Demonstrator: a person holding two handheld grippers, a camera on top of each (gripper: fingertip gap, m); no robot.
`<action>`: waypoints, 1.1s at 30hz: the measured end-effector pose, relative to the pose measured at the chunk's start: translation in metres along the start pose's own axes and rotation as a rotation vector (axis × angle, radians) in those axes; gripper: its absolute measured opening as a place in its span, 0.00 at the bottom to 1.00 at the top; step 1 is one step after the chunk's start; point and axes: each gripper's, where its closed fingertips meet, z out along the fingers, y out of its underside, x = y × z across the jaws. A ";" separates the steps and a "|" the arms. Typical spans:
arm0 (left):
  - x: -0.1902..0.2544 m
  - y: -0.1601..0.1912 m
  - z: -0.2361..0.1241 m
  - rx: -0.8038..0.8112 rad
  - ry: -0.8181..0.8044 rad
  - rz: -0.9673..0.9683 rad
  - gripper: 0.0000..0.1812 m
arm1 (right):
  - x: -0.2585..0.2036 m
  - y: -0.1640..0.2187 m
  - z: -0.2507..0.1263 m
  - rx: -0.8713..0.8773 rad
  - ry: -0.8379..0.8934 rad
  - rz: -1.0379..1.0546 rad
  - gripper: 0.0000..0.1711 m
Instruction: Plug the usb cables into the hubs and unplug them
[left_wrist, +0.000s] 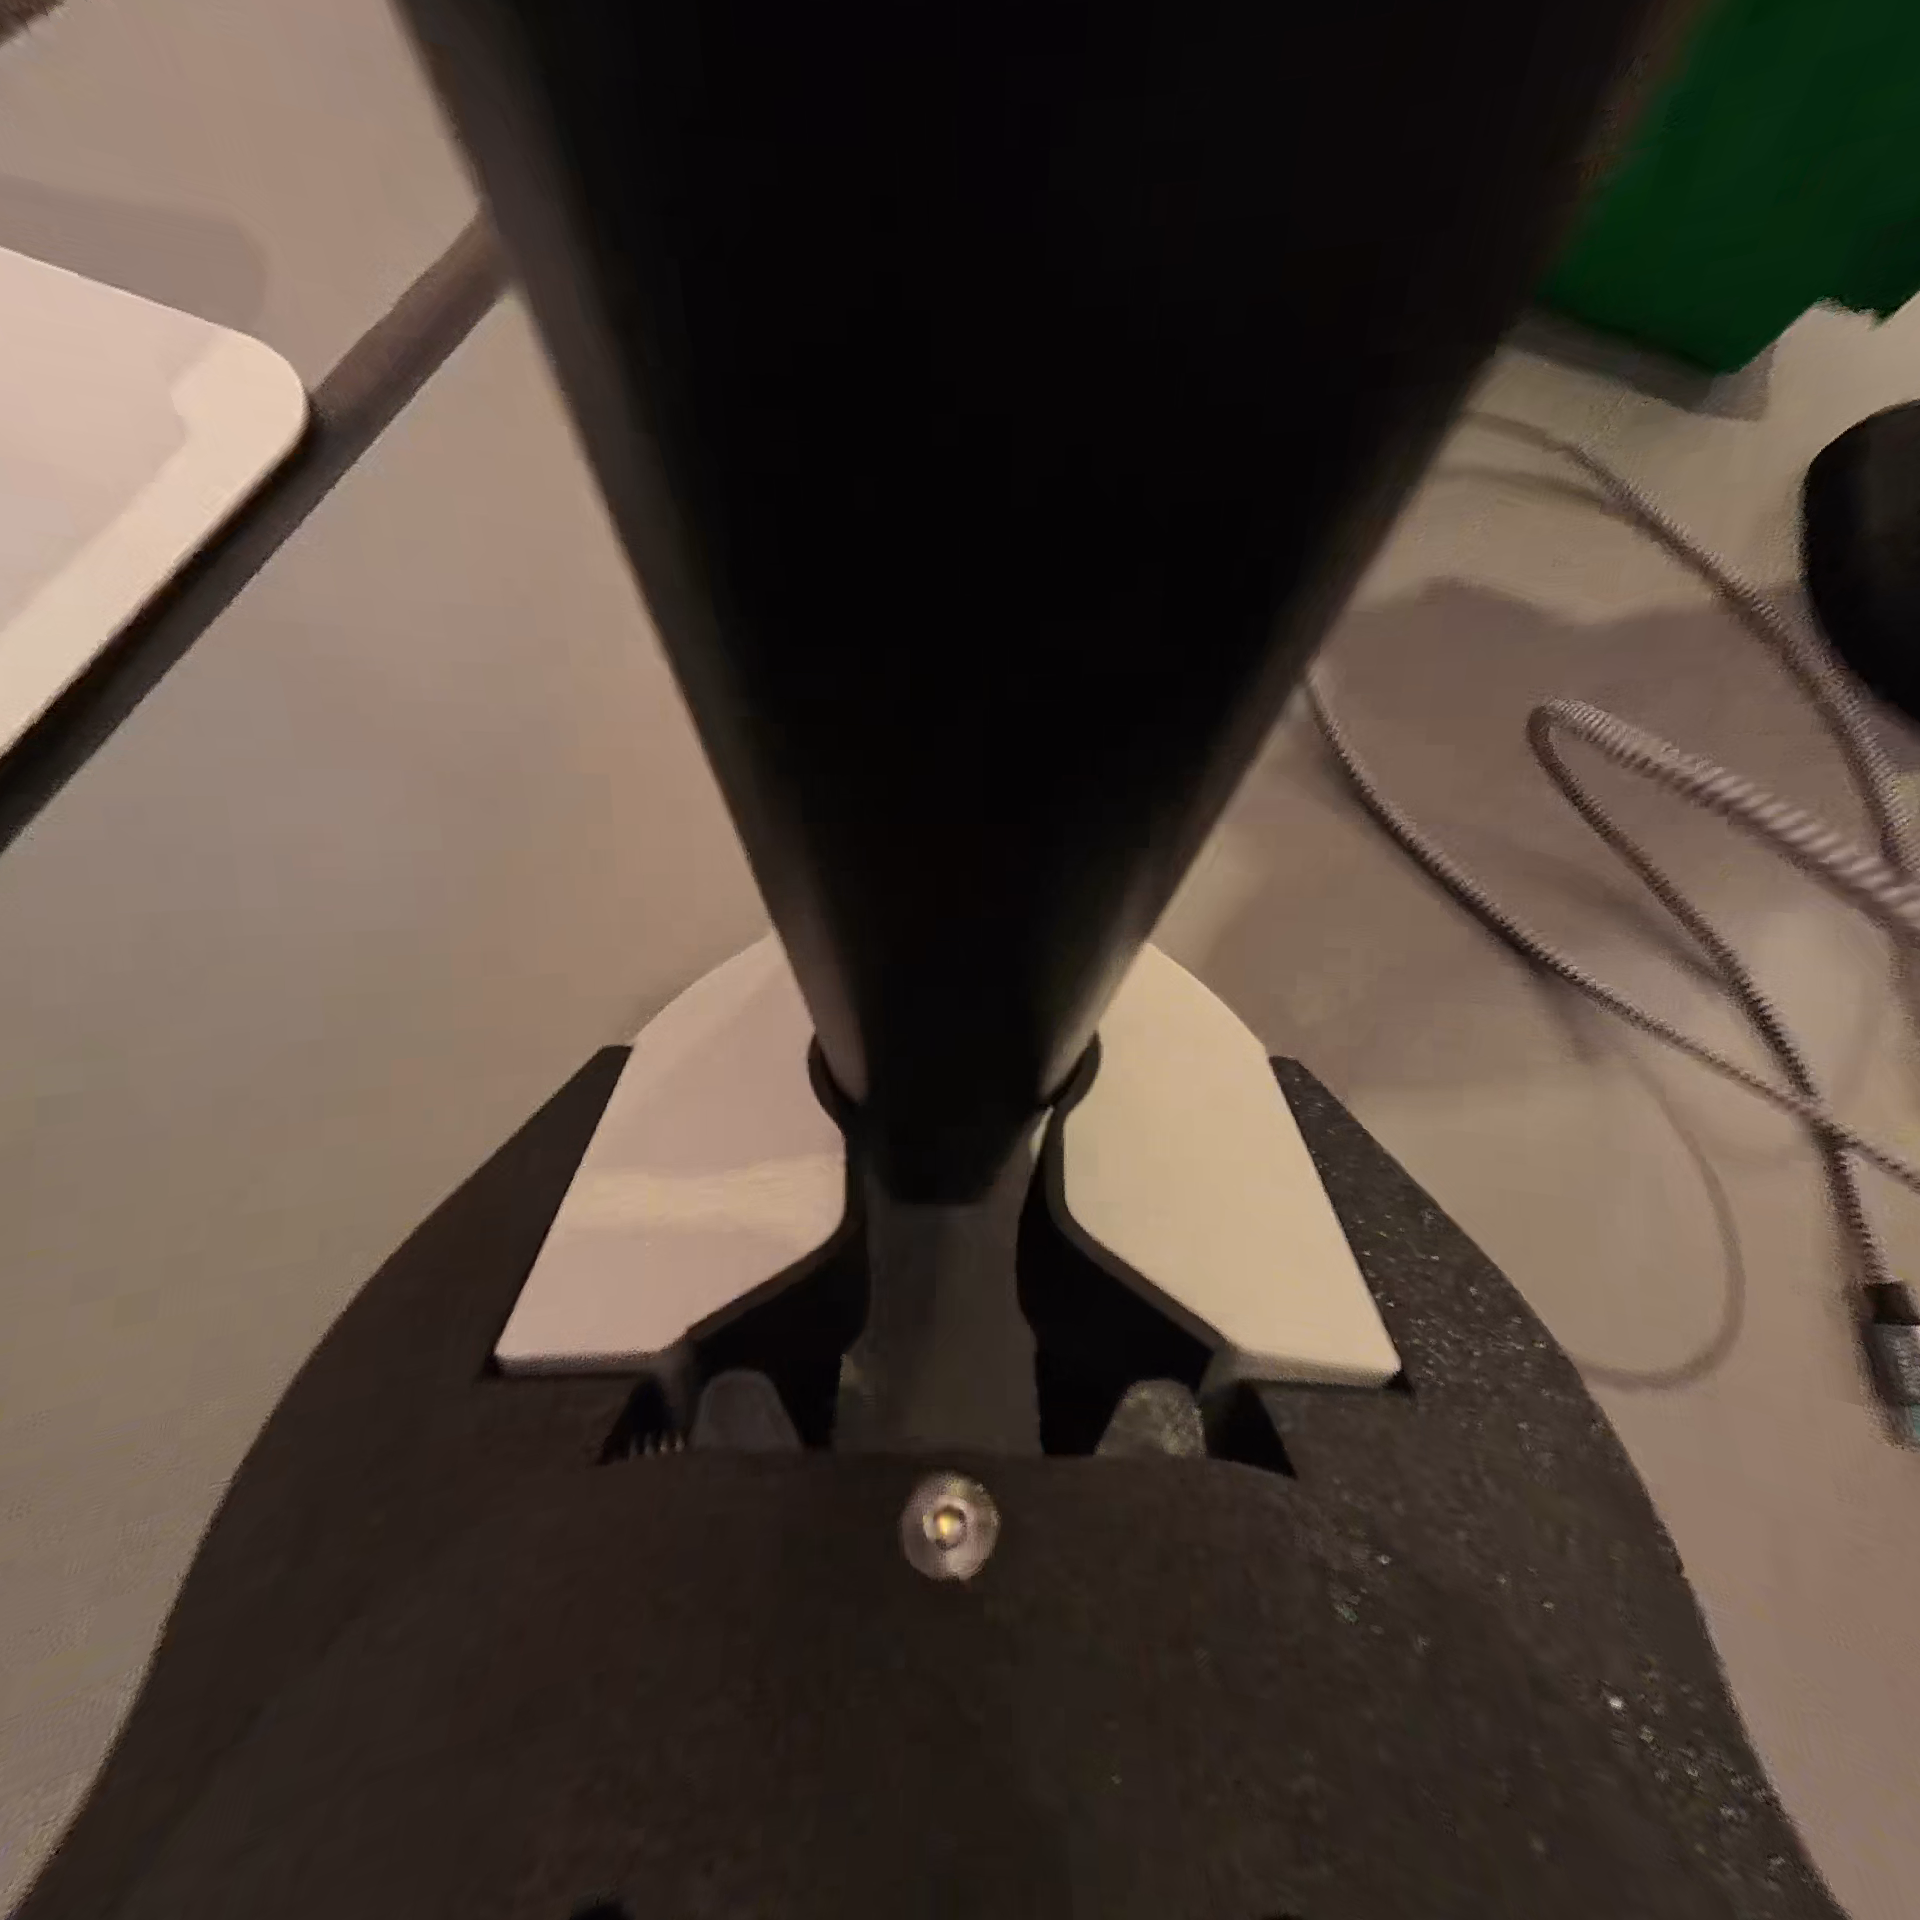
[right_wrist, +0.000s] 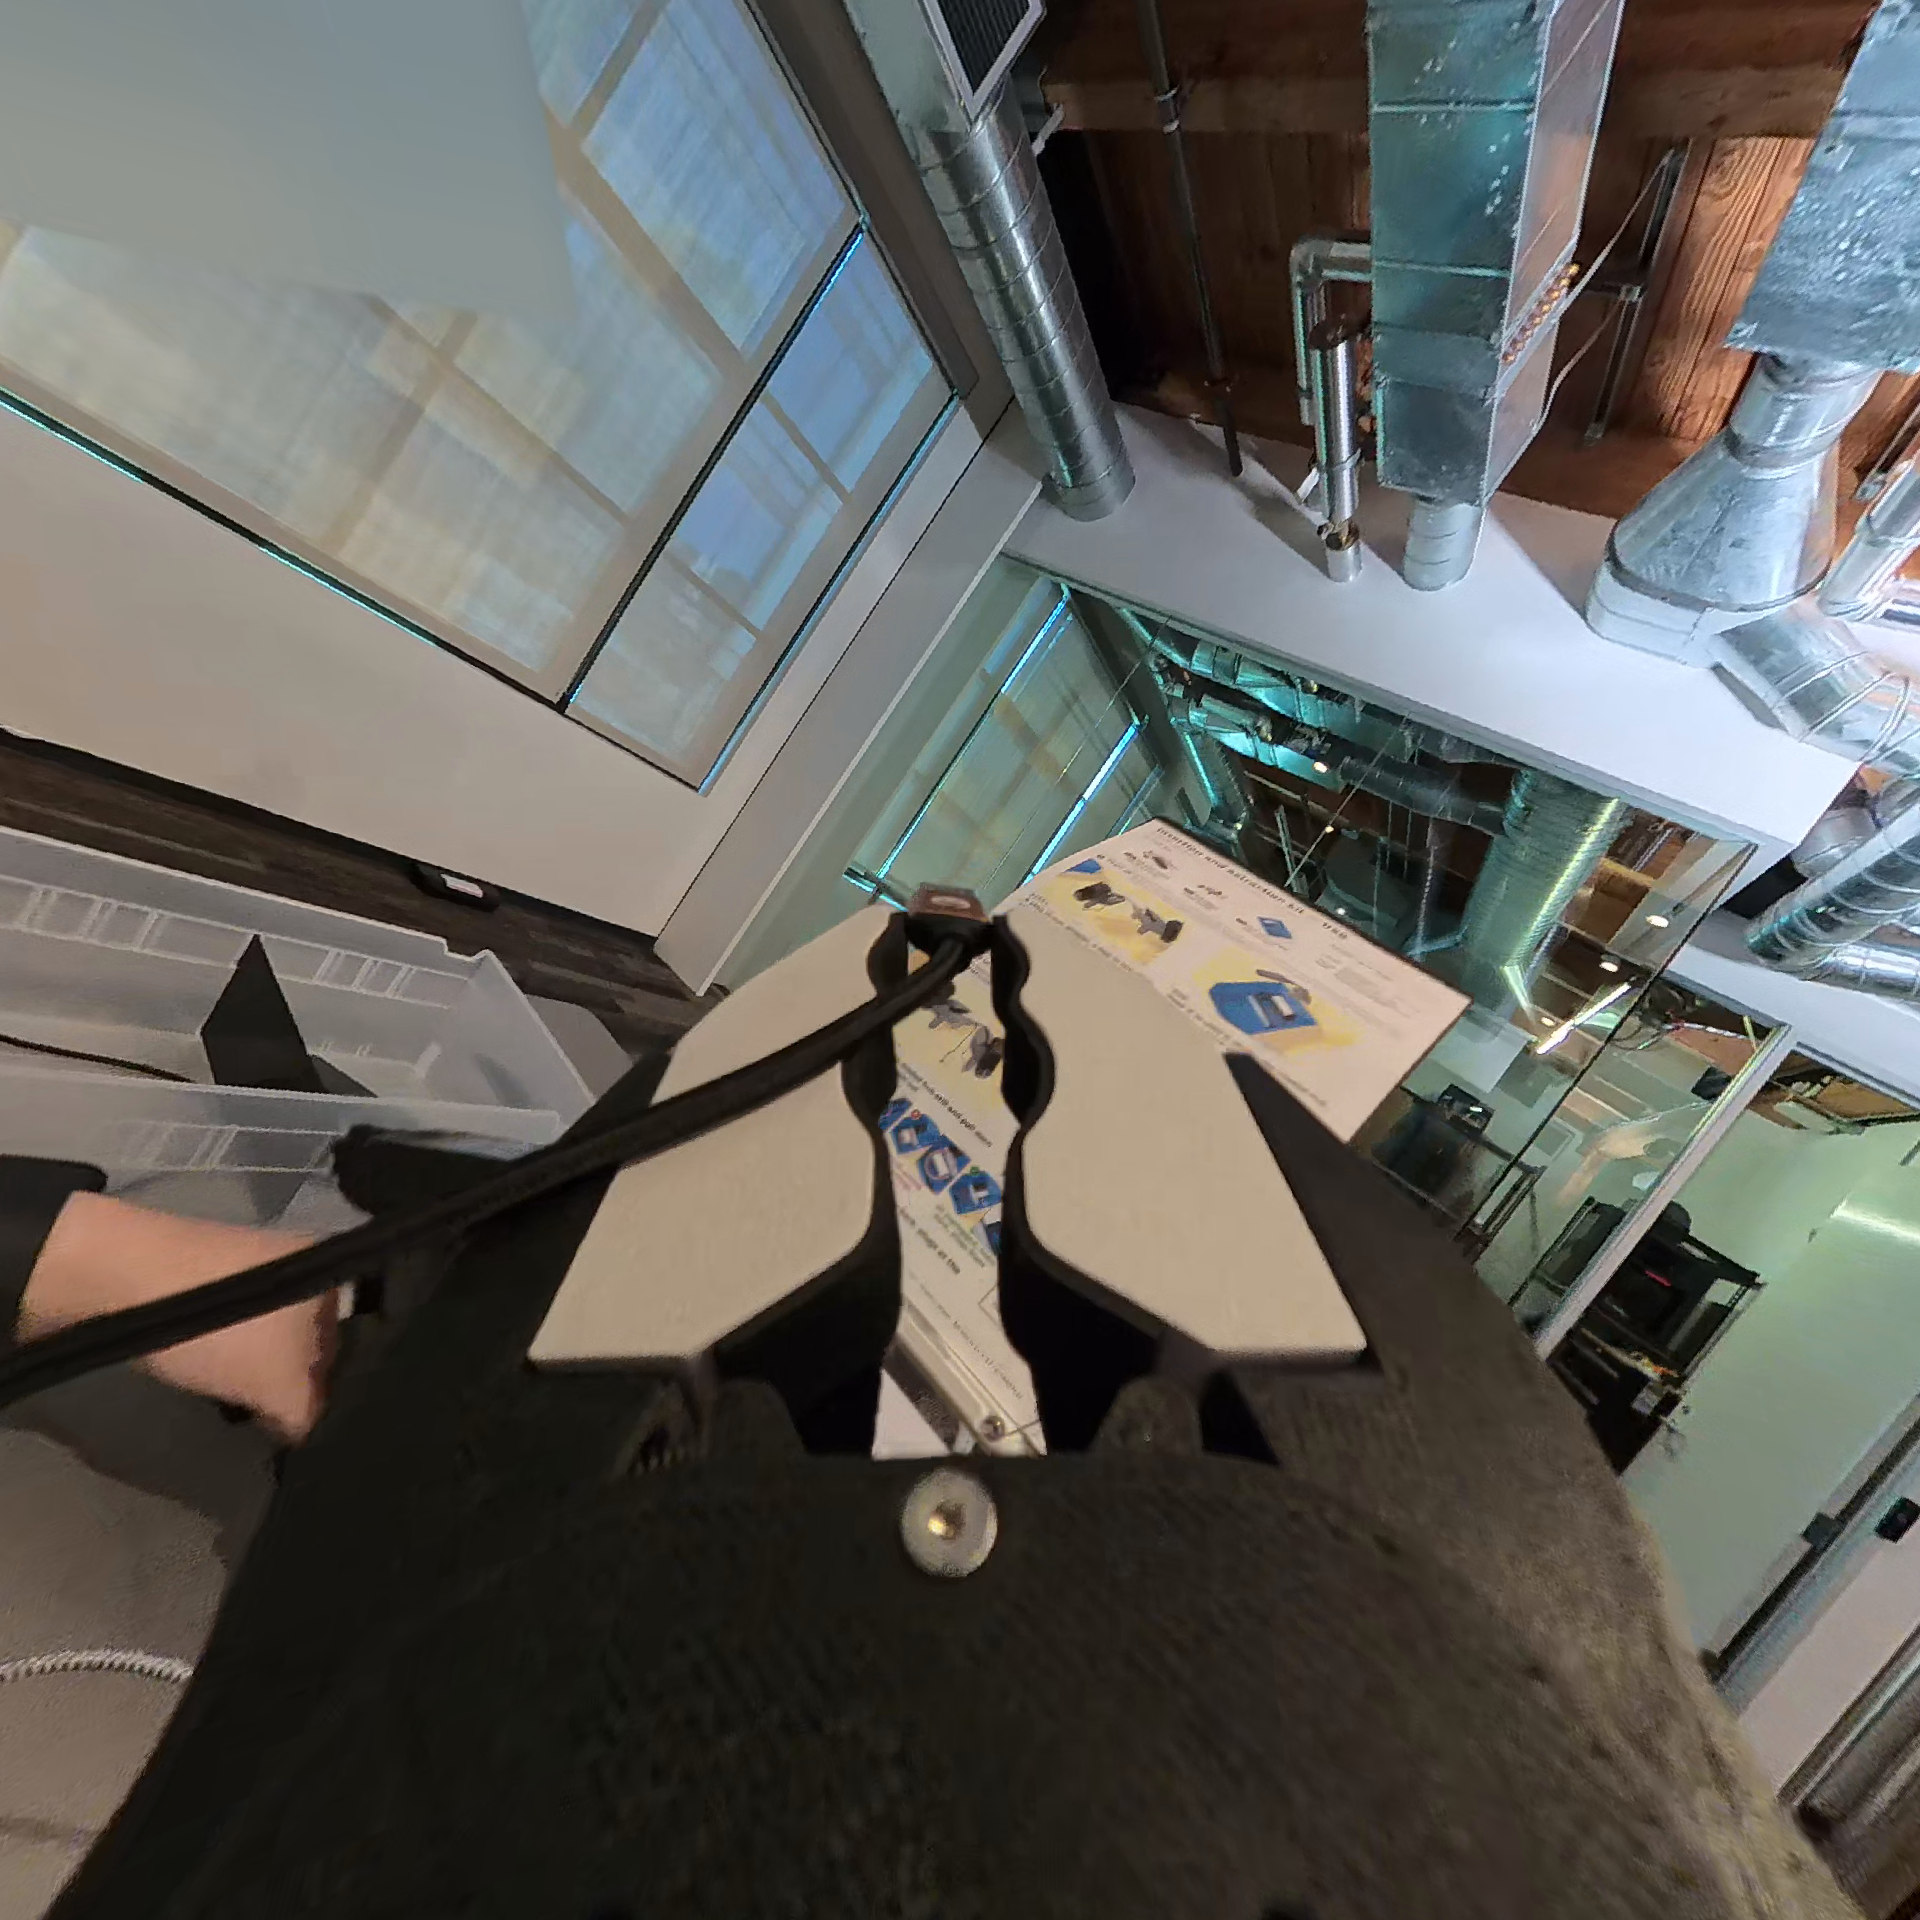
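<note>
In the left wrist view my left gripper (left_wrist: 951, 1081) is shut on a black hub (left_wrist: 966, 520). The hub is wide, dark and blurred, and it fills the middle of the view above a pale table (left_wrist: 364, 883). A grey braided usb cable (left_wrist: 1683, 831) lies loose on the table to the right, with its plug (left_wrist: 1893, 1340) at the frame edge. In the right wrist view my right gripper (right_wrist: 948, 920) points up into the room and is shut on the plug (right_wrist: 945, 902) of a black cable (right_wrist: 644, 1112). This cable trails down to the left, past a person's hand (right_wrist: 177, 1320).
A white flat object (left_wrist: 114, 499) lies at the table's left. A round black object (left_wrist: 1870, 561) sits at the right and something green (left_wrist: 1756, 177) at the back right. A clear plastic bin (right_wrist: 260, 997) and a printed instruction sheet (right_wrist: 1247, 956) show behind my right gripper. Some 35 cm of space lies between my two pairs of fingers.
</note>
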 end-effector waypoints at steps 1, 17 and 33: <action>0.000 -0.009 -0.005 0.034 0.003 -0.021 0.17 | -0.003 0.004 0.003 -0.011 -0.006 0.015 0.09; 0.019 -0.103 -0.081 0.275 -0.107 -0.172 0.17 | -0.085 0.119 0.053 -0.323 -0.072 0.309 0.09; 0.025 -0.110 -0.076 0.299 -0.136 -0.181 0.17 | -0.095 0.121 0.056 -0.329 -0.064 0.278 0.09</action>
